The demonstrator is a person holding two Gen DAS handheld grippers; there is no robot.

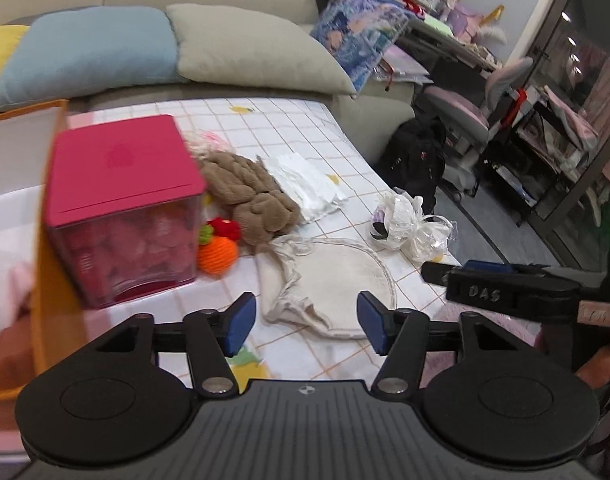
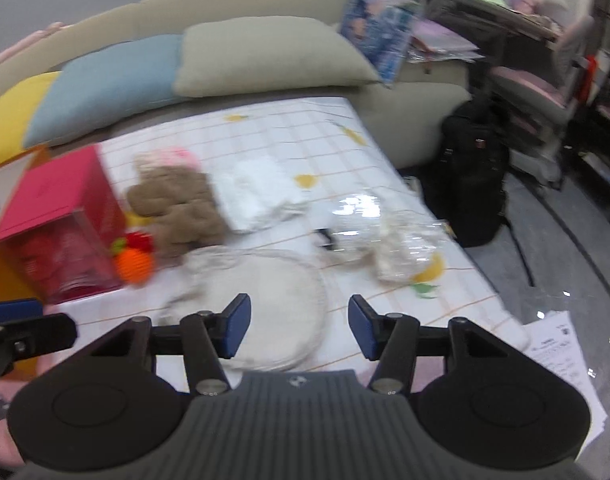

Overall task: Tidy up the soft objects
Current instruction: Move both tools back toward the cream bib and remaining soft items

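The left tool [image 1: 307, 322] and right tool [image 2: 299, 326] both hang open and empty over a cream cloth [image 1: 337, 284] on the checked bed sheet [image 1: 265, 128], with what looks like a brown plush [image 1: 249, 196] just beyond.

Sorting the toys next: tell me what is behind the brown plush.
Behind the brown plush, a pink and cream fluffy item pokes out; most of it is hidden by the plush and the pink-lidded box.

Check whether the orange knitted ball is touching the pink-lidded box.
Touching. In the left wrist view the orange knitted ball sits pressed against the lower corner of the pink-lidded box with no bedsheet visible between them.
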